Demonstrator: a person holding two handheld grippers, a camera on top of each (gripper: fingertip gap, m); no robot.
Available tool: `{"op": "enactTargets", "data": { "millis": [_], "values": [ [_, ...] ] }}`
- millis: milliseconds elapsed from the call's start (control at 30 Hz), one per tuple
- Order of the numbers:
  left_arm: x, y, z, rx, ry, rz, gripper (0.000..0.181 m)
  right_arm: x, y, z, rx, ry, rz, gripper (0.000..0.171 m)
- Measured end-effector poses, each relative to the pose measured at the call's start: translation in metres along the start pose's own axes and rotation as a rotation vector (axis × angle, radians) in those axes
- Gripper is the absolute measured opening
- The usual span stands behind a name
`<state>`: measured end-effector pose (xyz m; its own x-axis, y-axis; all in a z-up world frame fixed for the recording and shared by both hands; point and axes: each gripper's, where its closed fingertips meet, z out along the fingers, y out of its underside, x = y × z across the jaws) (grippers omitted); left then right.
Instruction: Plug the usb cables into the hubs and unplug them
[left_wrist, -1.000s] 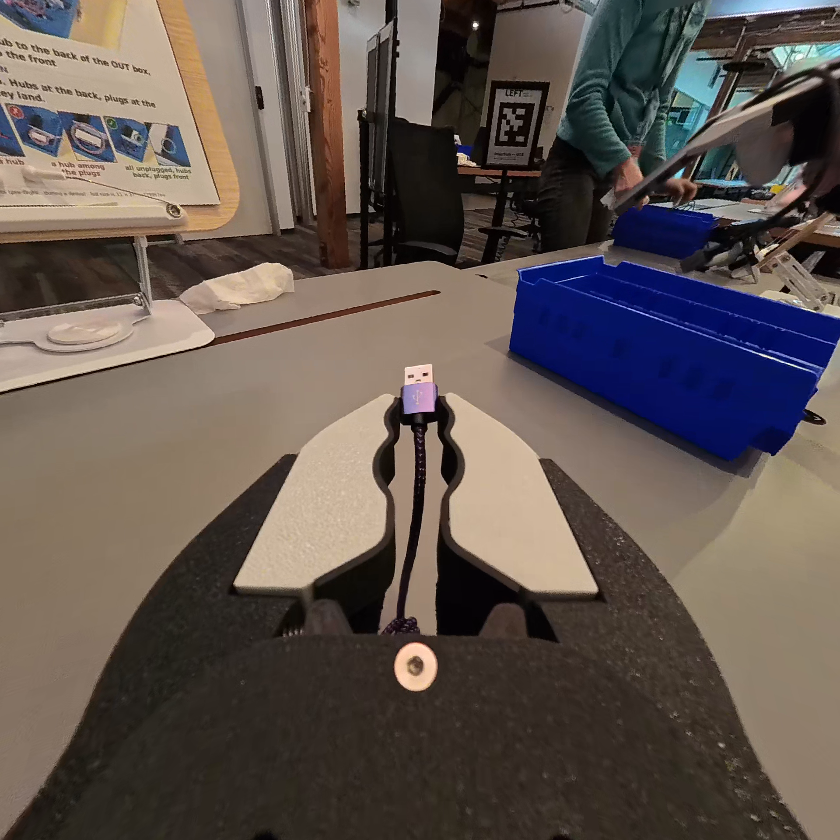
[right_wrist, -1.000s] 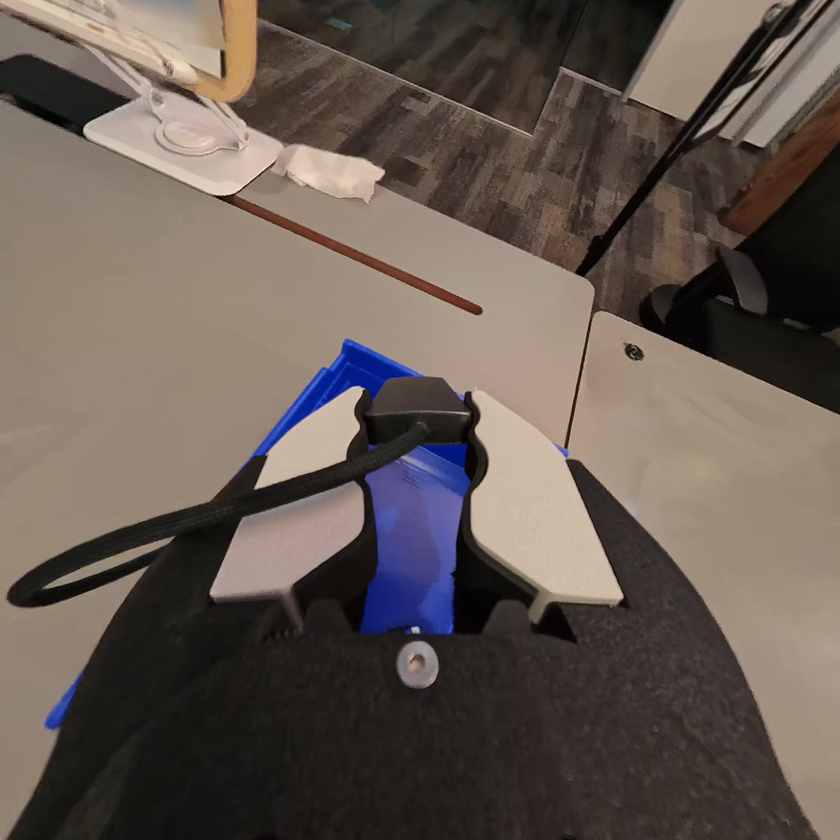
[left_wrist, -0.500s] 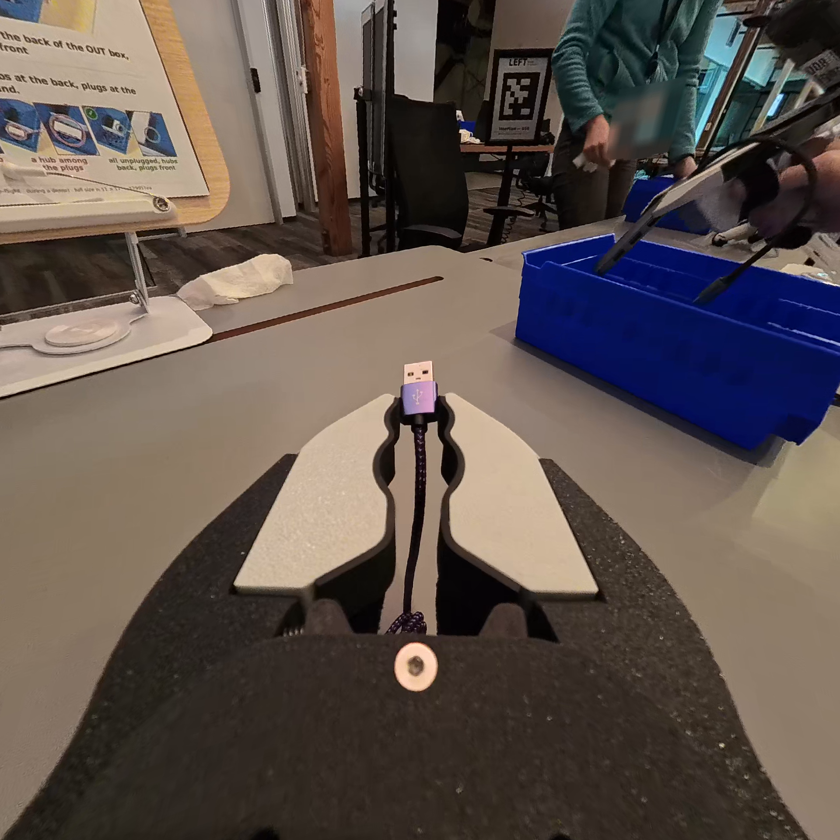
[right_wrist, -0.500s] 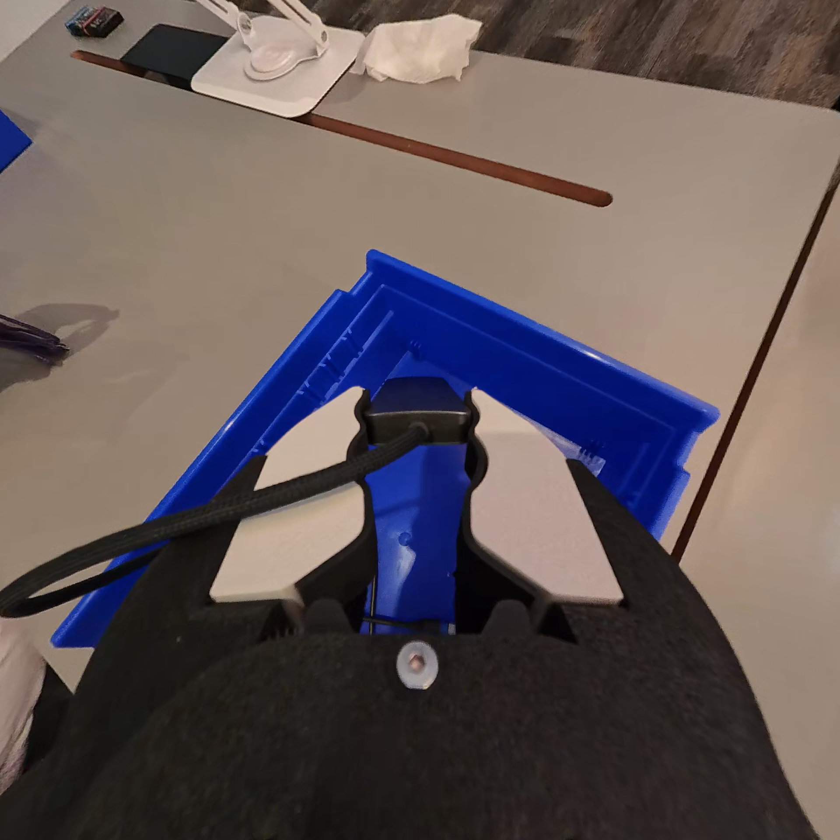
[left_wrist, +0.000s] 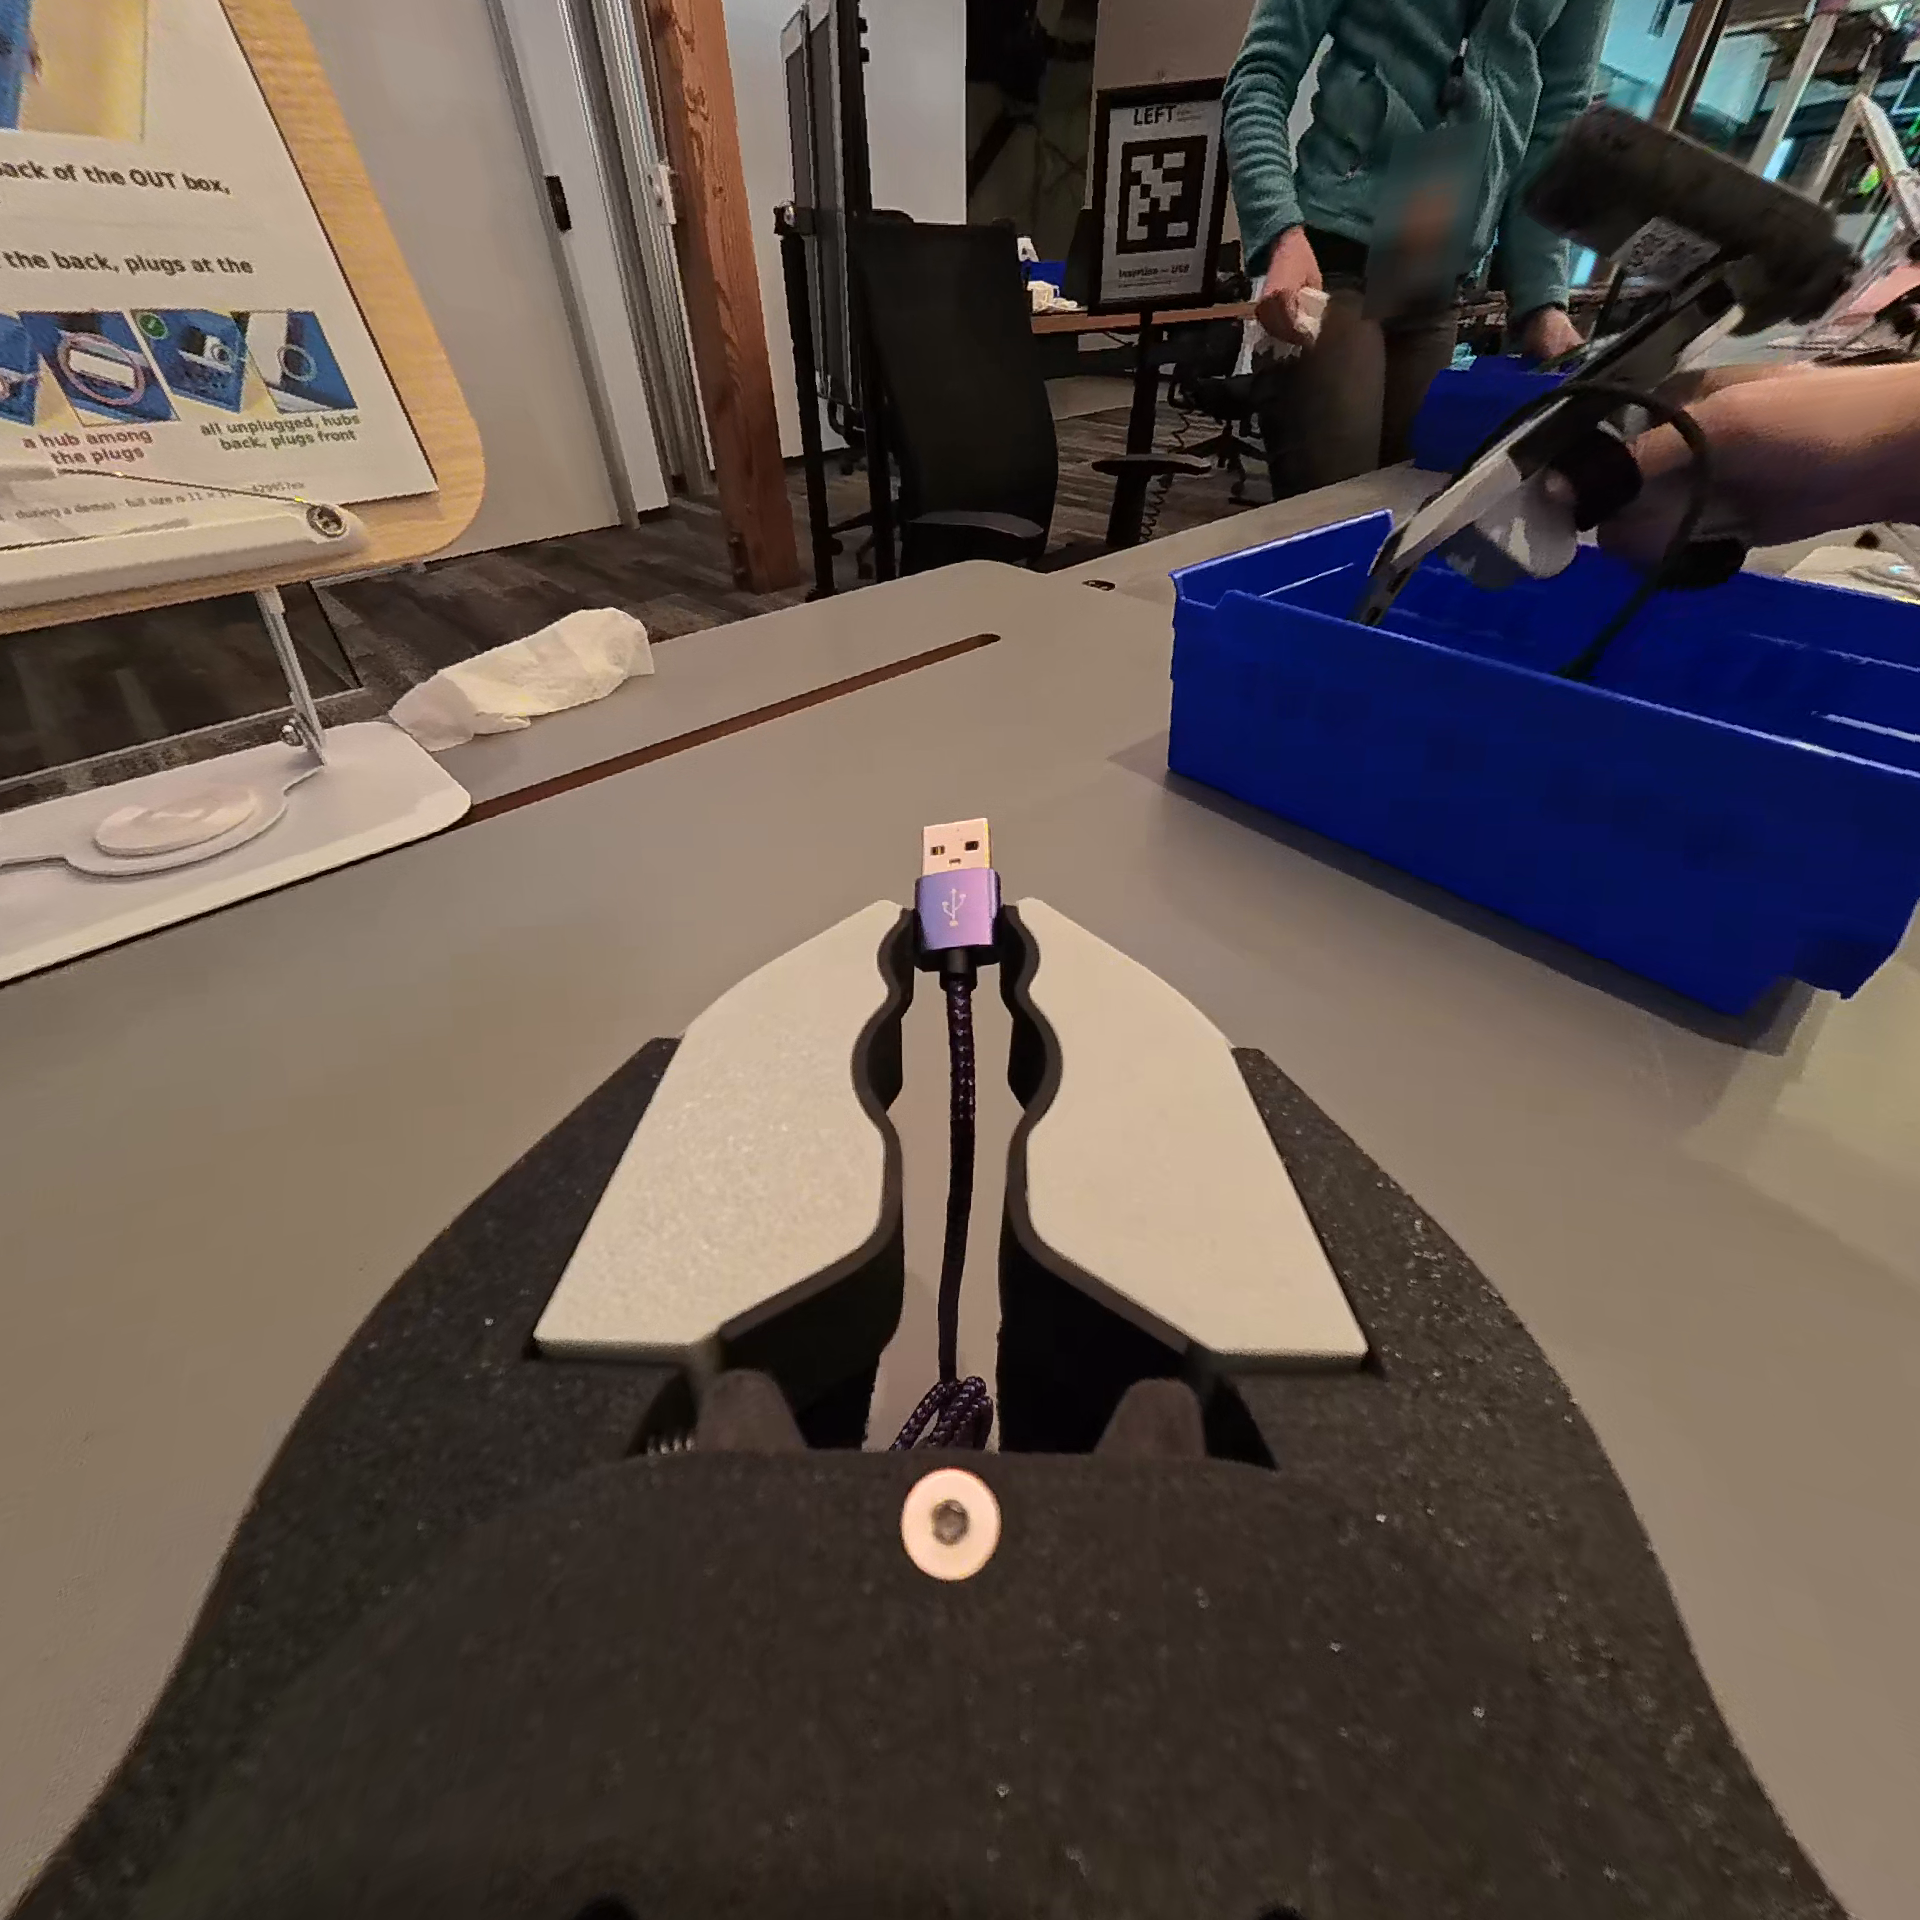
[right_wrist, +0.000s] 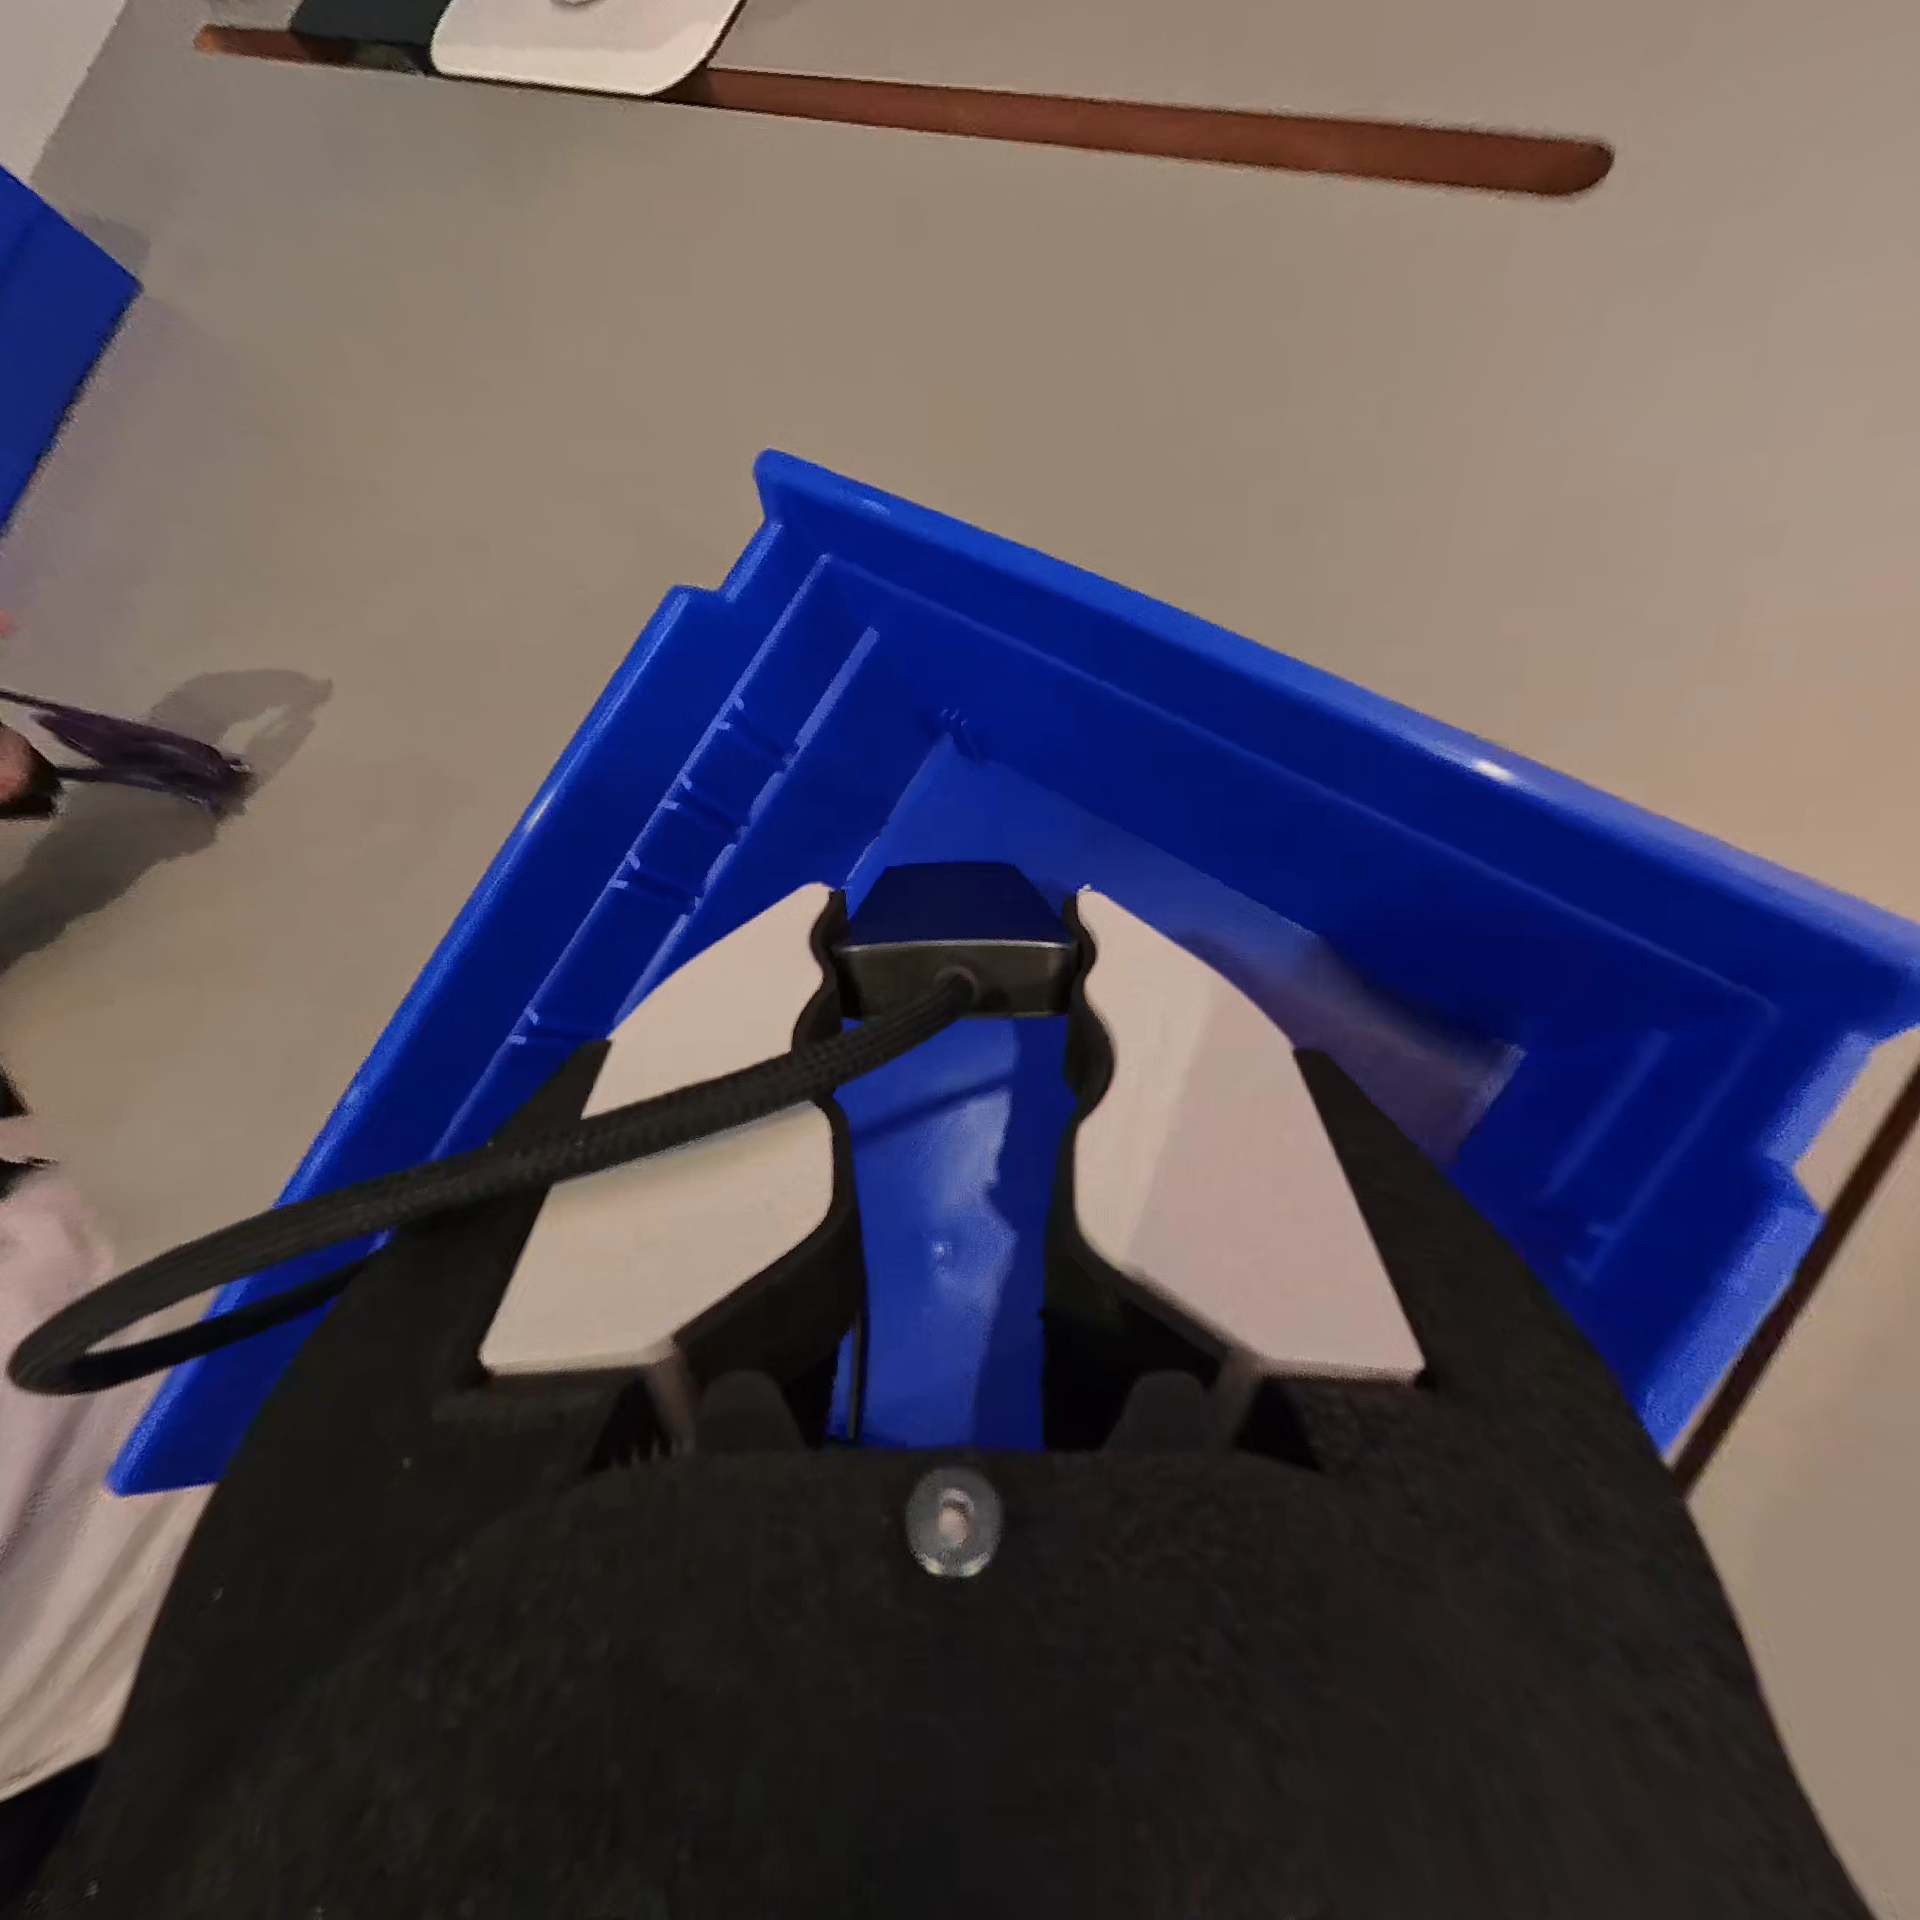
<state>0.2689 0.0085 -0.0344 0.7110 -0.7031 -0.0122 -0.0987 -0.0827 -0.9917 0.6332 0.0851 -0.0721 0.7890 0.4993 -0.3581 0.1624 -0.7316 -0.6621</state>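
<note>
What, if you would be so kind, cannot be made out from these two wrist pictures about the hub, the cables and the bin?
- Hub, right wrist view: the right gripper covers its sides; ports unseen.
- Blue bin floor: mostly hidden behind that gripper and motion-blurred.
- Black cable: its loop runs behind the gripper body; far end unseen.
- Purple USB cable, left wrist view: shut in the left gripper; its tail vanishes under the gripper body.
</note>
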Motion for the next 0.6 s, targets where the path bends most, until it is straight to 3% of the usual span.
{"op": "enactTargets", "data": {
  "millis": [233,600],
  "values": [
    [0.005,-0.001,0.004,-0.006,0.008,0.022,0.015,0.013,0.019,0.01,-0.123,0.009,0.332,0.038],
    [0.025,-0.004,0.01,-0.006,0.06,0.031,0.015,0.007,0.028,0.023,-0.147,-0.017,0.816,0.039]
  ]
}}
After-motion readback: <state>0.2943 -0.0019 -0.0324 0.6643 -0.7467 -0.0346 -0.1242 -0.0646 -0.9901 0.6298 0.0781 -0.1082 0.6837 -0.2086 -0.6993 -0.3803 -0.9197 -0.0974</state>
